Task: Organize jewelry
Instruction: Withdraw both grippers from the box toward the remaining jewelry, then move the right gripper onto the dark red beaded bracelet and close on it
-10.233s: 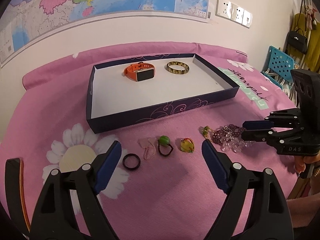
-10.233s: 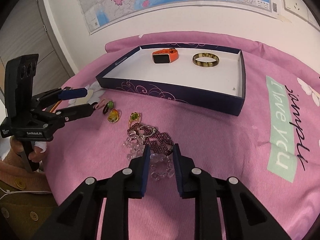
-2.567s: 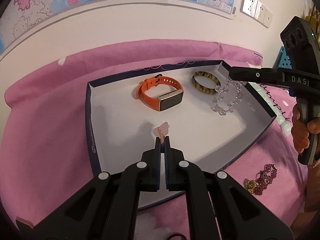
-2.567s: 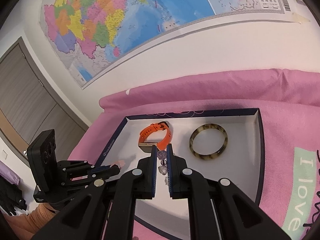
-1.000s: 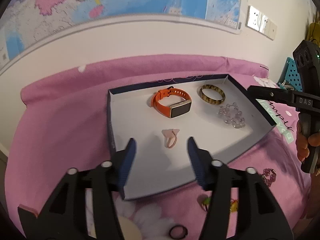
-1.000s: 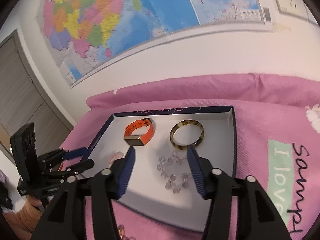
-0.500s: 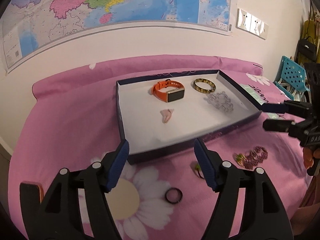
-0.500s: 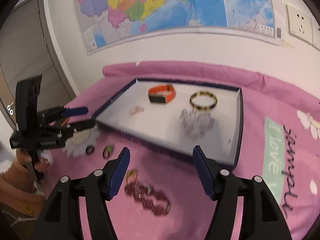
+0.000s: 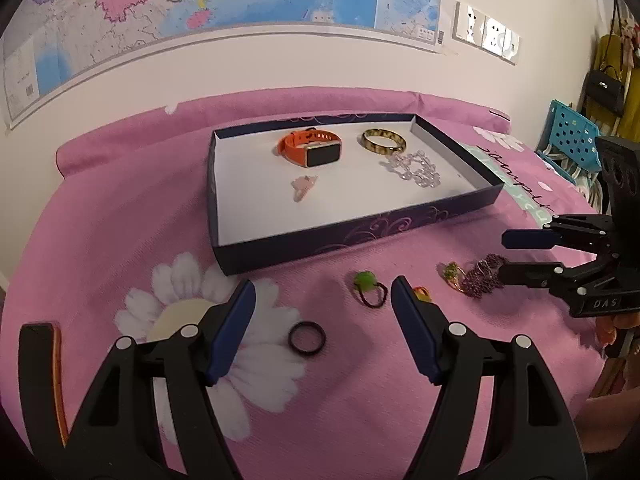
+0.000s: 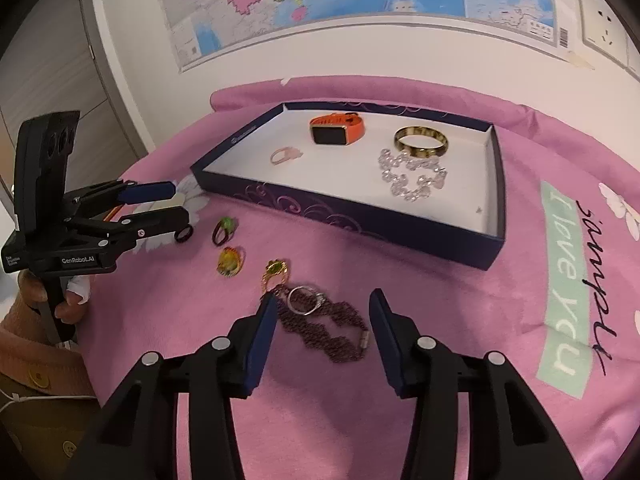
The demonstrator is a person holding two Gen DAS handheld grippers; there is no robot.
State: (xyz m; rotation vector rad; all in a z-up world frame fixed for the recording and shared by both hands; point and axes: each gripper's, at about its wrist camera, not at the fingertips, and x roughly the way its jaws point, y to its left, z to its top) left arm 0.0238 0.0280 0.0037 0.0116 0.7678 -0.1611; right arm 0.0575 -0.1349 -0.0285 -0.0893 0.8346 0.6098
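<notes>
A dark blue box (image 9: 360, 236) (image 10: 360, 216) on the pink cloth holds an orange watch (image 9: 310, 152) (image 10: 338, 130), a gold bangle (image 9: 384, 140) (image 10: 421, 142), a clear bead bracelet (image 9: 414, 168) (image 10: 412, 176) and a pink ring (image 9: 303, 186) (image 10: 284, 156). On the cloth lie a black ring (image 9: 307, 337) (image 10: 183, 234), a green-stone ring (image 9: 368, 286) (image 10: 224, 230), a yellow ring (image 10: 229, 262), a gold-green ring (image 9: 452, 272) (image 10: 275, 270) and a purple chain bracelet (image 9: 480, 278) (image 10: 324, 328). My left gripper (image 9: 323, 298) (image 10: 178, 206) is open and empty over the rings. My right gripper (image 10: 323, 312) (image 9: 505, 254) is open and empty over the purple bracelet.
The pink cloth (image 9: 120, 220) carries daisy prints and a green label (image 10: 568, 300). A wall with a map (image 9: 200, 0) stands behind the box. A blue chair (image 9: 572, 136) and hanging bags (image 9: 604, 84) are at the right.
Both grippers let go of the pink ring and the clear bracelet in the box, opened, and drew back and down to the loose jewelry on the cloth.
</notes>
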